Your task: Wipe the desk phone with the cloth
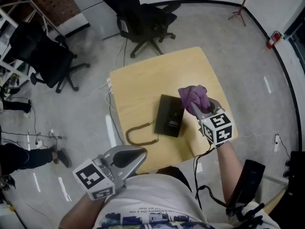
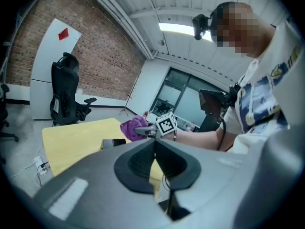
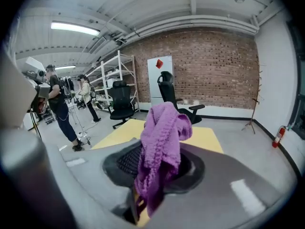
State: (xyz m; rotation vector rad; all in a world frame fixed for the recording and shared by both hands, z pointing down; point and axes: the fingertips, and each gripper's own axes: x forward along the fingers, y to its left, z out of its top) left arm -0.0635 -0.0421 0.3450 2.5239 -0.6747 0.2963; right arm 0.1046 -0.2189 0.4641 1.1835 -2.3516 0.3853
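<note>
The black desk phone (image 1: 170, 116) lies flat near the middle of the yellow table (image 1: 143, 87), and its coiled cord (image 1: 140, 133) loops off to the left. My right gripper (image 1: 194, 107) is shut on a purple cloth (image 1: 194, 96), holding it up just right of the phone. In the right gripper view the cloth (image 3: 161, 144) hangs bunched between the jaws and hides the phone. My left gripper (image 1: 142, 151) hovers at the table's front left edge, shut on nothing. In the left gripper view its jaws meet at a closed seam, with the cloth (image 2: 131, 128) and phone (image 2: 113, 142) beyond.
Black office chairs stand behind the table (image 1: 143, 18) and at the left (image 1: 45, 56). Cables (image 1: 112, 111) trail on the floor left of the table. Two people (image 3: 59, 106) and shelving (image 3: 107, 87) are at the left of the right gripper view. A fire extinguisher (image 1: 271, 39) stands against the wall.
</note>
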